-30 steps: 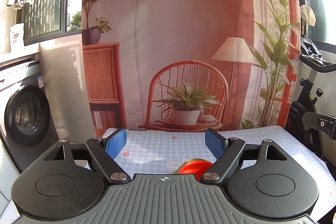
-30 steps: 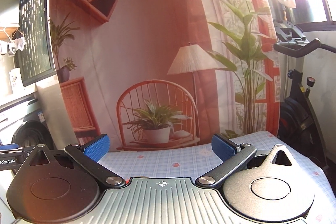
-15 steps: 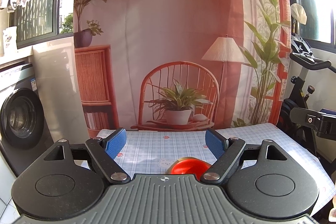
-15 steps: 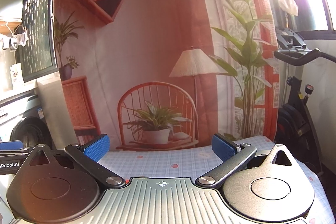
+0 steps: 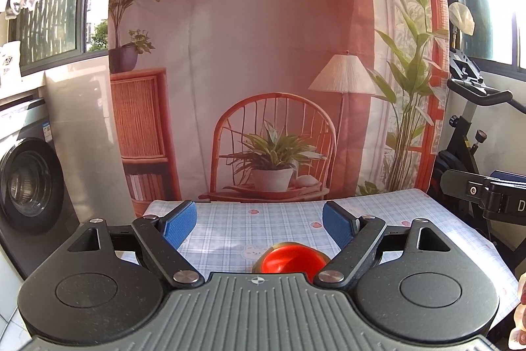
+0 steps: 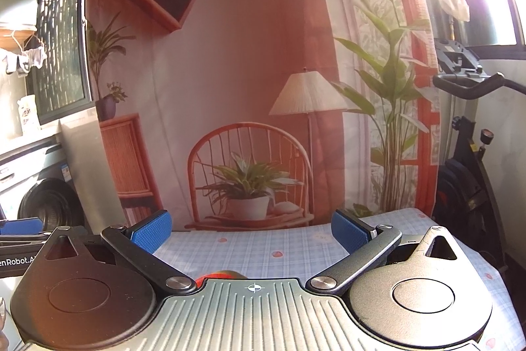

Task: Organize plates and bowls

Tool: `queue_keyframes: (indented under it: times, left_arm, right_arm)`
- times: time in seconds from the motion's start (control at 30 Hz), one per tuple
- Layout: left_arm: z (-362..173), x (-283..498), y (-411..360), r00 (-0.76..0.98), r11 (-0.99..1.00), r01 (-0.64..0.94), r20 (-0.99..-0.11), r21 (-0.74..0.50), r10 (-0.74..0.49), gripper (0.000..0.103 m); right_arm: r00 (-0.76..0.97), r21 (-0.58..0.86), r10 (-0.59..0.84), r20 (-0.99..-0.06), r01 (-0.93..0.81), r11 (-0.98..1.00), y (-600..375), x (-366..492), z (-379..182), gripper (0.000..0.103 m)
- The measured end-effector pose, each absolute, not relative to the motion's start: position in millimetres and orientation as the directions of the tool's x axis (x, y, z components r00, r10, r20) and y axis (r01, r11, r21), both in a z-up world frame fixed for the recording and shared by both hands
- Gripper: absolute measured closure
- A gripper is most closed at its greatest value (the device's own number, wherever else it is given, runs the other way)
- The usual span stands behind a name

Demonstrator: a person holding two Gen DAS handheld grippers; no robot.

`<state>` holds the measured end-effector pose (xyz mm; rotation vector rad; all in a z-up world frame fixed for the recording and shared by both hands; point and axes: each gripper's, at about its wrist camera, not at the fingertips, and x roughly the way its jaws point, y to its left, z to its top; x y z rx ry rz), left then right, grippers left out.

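The left gripper (image 5: 259, 224) stands with blue pads wide apart and nothing between them; the right gripper (image 6: 252, 231) likewise. Just below the left one, a round red bowl with a yellowish rim (image 5: 289, 259) sits on the blue-checked tablecloth (image 5: 256, 219); the right wrist view shows only its edge. Behind hangs a printed room-scene backdrop (image 5: 263, 55), flanked by a washing machine (image 5: 23, 183) and black exercise bike (image 6: 470, 153).

One red bowl (image 5: 289, 259) sits on the table (image 5: 263, 227), near the camera; in the right wrist view only a sliver of it (image 6: 210, 277) shows. Two tongs are counted: the left tongs (image 5: 259, 222) and the right tongs (image 6: 251, 232), each with two blue pads. One washer (image 5: 24, 183) stands far left, one exercise bike (image 5: 473, 134) far right. One printed backdrop (image 5: 263, 38) hangs behind.
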<state>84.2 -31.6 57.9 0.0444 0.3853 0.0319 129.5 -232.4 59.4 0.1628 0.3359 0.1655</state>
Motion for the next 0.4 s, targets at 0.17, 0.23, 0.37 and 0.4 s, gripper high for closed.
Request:
queue_keyframes:
  times: [0.17, 0.23, 0.37, 0.4]
  left_arm:
    - [55.6, 84.8, -31.6, 0.926, 0.998, -0.019, -0.375, 0.062, 0.041, 0.017]
    - [55.1, 84.8, -30.9, 0.926, 0.998, -0.017, -0.375, 0.061, 0.039, 0.017]
    - [53.3, 86.7, -29.3, 0.924, 0.998, -0.012, -0.381, 0.056, 0.032, 0.017]
    - [52.7, 87.6, -28.6, 0.923, 0.998, -0.008, -0.384, 0.056, 0.029, 0.017]
  right_arm:
    - [0.923, 0.180, 0.183, -0.338, -0.127, 0.975, -230.7, 132.3, 53.7, 0.000]
    - [0.921, 0.181, 0.183, -0.344, -0.126, 0.975, -230.0, 133.0, 52.1, 0.000]
    - [0.918, 0.182, 0.184, -0.351, -0.126, 0.975, -229.6, 134.7, 50.8, 0.000]
    - [0.918, 0.182, 0.184, -0.350, -0.126, 0.975, -229.6, 134.8, 50.8, 0.000]
